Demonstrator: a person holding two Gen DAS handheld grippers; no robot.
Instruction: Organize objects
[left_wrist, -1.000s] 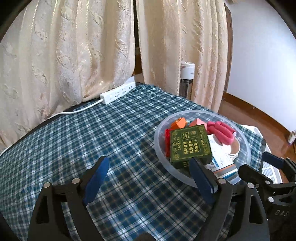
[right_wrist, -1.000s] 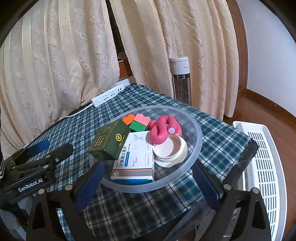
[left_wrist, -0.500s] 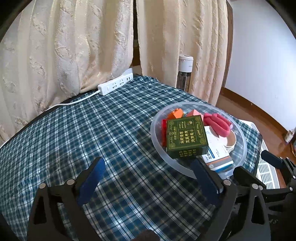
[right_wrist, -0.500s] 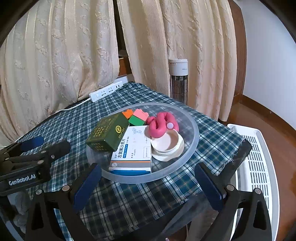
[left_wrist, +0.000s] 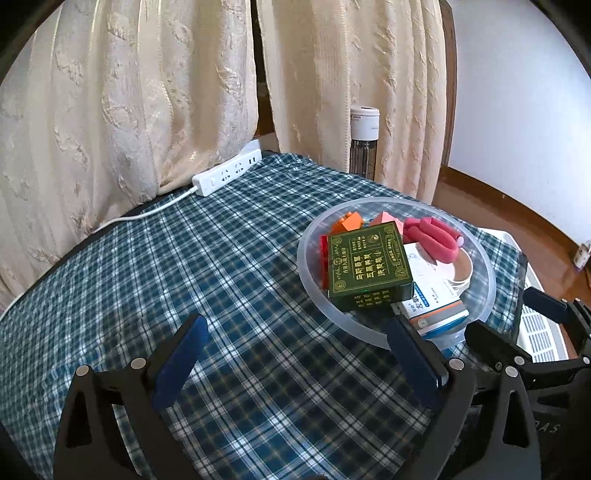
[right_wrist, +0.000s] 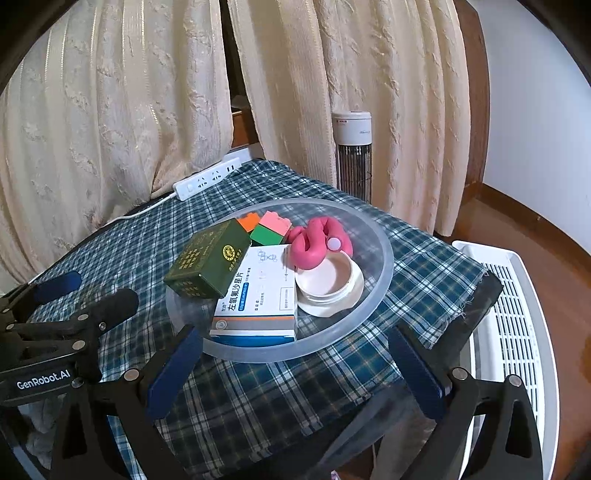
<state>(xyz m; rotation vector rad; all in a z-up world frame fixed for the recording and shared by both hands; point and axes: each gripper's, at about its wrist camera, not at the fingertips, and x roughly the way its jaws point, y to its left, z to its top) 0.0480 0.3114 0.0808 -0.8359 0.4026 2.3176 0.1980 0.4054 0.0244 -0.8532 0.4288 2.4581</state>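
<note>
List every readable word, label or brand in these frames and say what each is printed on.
"GenRobot.AI": side of the left gripper.
"左氧氟沙星片": white medicine box in the clear bowl.
Green box: gold Chinese characters and an emblem, too blurred to read reliably.
Tower heater: small marks, unreadable.
Right gripper: partial letters, unreadable.

The left claw (left_wrist: 291, 354) and the right claw (right_wrist: 295, 365) both hover with jaws spread wide and empty, side by side, pointing the same way.
</note>
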